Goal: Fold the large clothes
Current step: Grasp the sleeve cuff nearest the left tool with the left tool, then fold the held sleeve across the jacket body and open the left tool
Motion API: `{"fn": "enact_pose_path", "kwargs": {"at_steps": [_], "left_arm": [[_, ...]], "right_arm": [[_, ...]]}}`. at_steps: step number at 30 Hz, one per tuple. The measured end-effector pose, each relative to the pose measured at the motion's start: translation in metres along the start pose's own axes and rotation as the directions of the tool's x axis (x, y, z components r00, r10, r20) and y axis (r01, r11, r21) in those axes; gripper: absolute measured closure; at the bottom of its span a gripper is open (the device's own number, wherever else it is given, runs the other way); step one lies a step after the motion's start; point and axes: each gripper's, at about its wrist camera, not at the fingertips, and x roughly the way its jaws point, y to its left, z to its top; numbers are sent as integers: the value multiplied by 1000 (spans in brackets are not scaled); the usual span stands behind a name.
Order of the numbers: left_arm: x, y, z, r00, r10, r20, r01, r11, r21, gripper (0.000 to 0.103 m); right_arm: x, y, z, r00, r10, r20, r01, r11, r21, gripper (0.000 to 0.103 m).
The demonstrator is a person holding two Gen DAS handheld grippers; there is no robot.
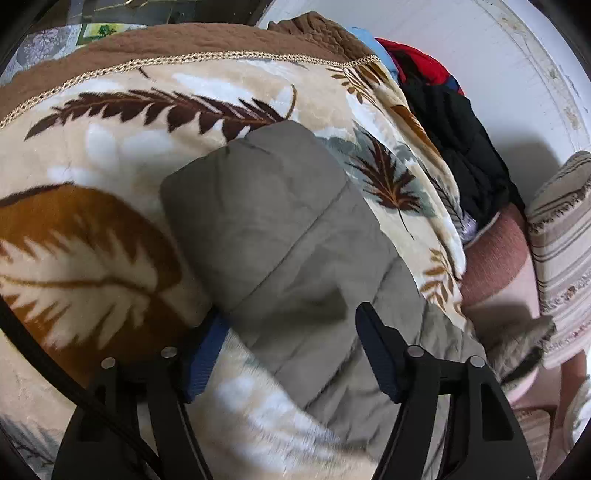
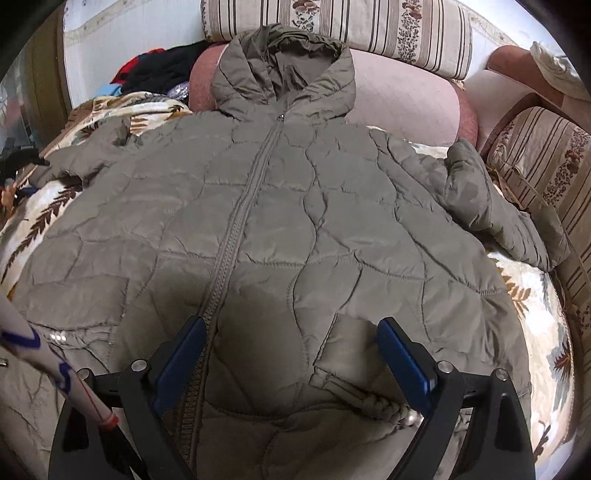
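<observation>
quilted hooded jacket (image 2: 280, 221) lying zipped, front up on leaf-print blanket (image 2: 48, 210) | long axis running 6-to-12, hood at 12 | right tongs (image 2: 291, 354) hovering spread over hem | left tongs (image 1: 288, 339) spread, straddling sleeve (image 1: 273, 229), nearer it

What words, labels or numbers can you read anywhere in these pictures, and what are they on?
There is no readable text in either view.
The coat shows no brand label or tag.
The blanket carries only leaf patterns, no letters.
The striped cushion has flower prints only.
The white sleeve at the lower left of the right view has blue marks, too partial to read as letters.
</observation>
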Motion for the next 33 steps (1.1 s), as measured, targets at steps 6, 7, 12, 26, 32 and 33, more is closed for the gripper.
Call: {"fn": "enact_pose_path", "kwargs": {"at_steps": [6,7,12,26,32,33], "left_arm": [[4,-39,-2,986,168,9,-167,971,169,87],[-3,-46,-4,987,162,18,-162,970,180,90],[-50,-94,-20,996,74,59,-88,956,281,93],[-143,-293,-217,948,-271,-168,313,693,650,93],[-140,-302,-304,945,-228,-233,325,627,708,69],[-140,-299,-310,945,-227,-234,326,628,707,59]], "right_arm": [[3,-4,-3,1000,-15,-1,15,1000,15,7],[2,-4,-4,1000,-16,3,16,1000,13,7],[-15,-7,-5,999,-8,52,7,1000,25,8],[-85,-60,-23,986,-31,161,4,986,169,8],[-110,-92,-35,984,-58,171,16,971,237,8],[-114,-97,-36,984,-58,167,14,968,251,8]]}}
